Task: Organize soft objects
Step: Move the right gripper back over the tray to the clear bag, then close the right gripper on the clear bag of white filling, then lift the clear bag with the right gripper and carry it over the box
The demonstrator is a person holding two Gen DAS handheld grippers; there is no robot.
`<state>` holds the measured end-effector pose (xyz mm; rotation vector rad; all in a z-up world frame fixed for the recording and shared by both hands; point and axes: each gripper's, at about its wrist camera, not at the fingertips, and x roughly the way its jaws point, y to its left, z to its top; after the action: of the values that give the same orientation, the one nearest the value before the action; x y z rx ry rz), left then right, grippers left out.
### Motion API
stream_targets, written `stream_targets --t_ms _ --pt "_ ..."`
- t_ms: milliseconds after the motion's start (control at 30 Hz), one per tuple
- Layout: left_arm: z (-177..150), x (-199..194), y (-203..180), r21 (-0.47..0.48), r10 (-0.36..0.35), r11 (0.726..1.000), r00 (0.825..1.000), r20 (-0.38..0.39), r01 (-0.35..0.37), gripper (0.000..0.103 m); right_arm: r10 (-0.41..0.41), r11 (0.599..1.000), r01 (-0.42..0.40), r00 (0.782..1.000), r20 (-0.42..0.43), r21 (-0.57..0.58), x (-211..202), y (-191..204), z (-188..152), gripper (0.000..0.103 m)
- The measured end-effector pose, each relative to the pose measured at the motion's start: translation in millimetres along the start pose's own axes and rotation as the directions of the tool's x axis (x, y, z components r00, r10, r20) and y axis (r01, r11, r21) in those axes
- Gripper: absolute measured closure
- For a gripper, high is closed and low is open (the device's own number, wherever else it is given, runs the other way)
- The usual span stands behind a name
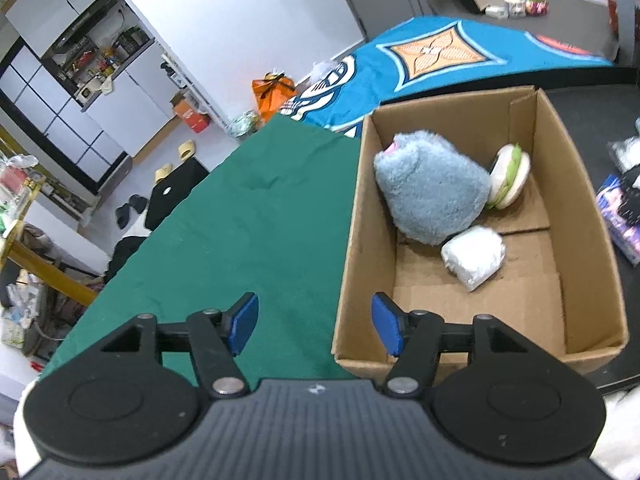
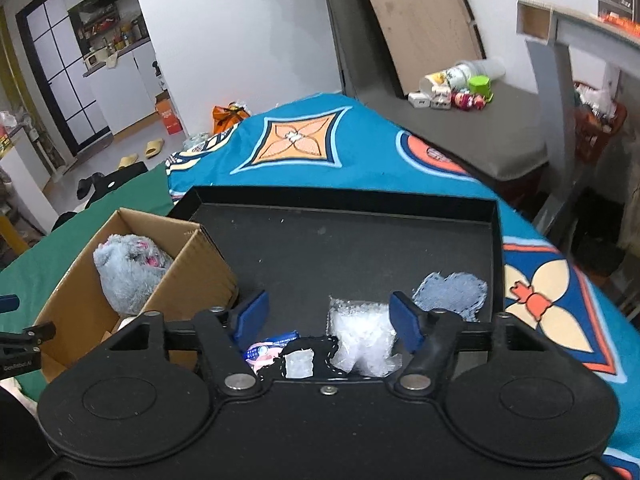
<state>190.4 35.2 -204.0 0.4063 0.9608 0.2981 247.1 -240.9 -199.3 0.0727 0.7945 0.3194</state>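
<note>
Both tools open and empty; soft items split between cardboard box and black tray.

Left tool point(image 1: 315, 326) hovers, pads apart, over the near left wall of the cardboard box point(image 1: 348, 240), nothing between them. Box holds blue plush toy point(image 1: 432, 196) at 12 o'clock, burger-shaped toy point(image 1: 510, 178) touching it at 2 o'clock, white wrapped bundle point(image 1: 474, 256) just beside the plush at 5 o'clock. Right tool point(image 2: 330, 320), pads apart, hangs above the black tray point(image 2: 360, 248); clear plastic bag point(image 2: 364, 338) lies between its pads, untouched as far as visible; denim patch point(image 2: 452, 292) at 2 o'clock.
</note>
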Motion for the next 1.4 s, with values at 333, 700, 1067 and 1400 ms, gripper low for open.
stream_targets --t_ms 333,700,1067,1400 --pt "3.8 -0.5 -10.3 0.035 0.039 0.999 0.999 -0.005 -0.039 0.041 0.015 0.996 -0.012 0.999 -0.034 0.093 21.5 -25.6 -9.5 0.044" --pt "11.9 7.8 -20.7 0.064 0.069 0.996 0.997 -0.027 -0.067 0.041 0.061 0.978 -0.04 0.993 -0.098 0.204 54.3 -53.9 -15.8 0.044" --pt "14.3 10.1 -25.8 0.074 0.092 0.993 0.995 -0.037 -0.09 0.041 0.132 0.958 -0.093 0.983 -0.127 0.271 66.3 -65.6 -24.0 0.072" --pt "13.2 5.8 -23.6 0.062 0.098 0.993 0.995 -0.022 -0.096 0.041 0.121 0.962 -0.097 0.989 -0.083 0.256 45.0 -64.5 -18.5 0.076"
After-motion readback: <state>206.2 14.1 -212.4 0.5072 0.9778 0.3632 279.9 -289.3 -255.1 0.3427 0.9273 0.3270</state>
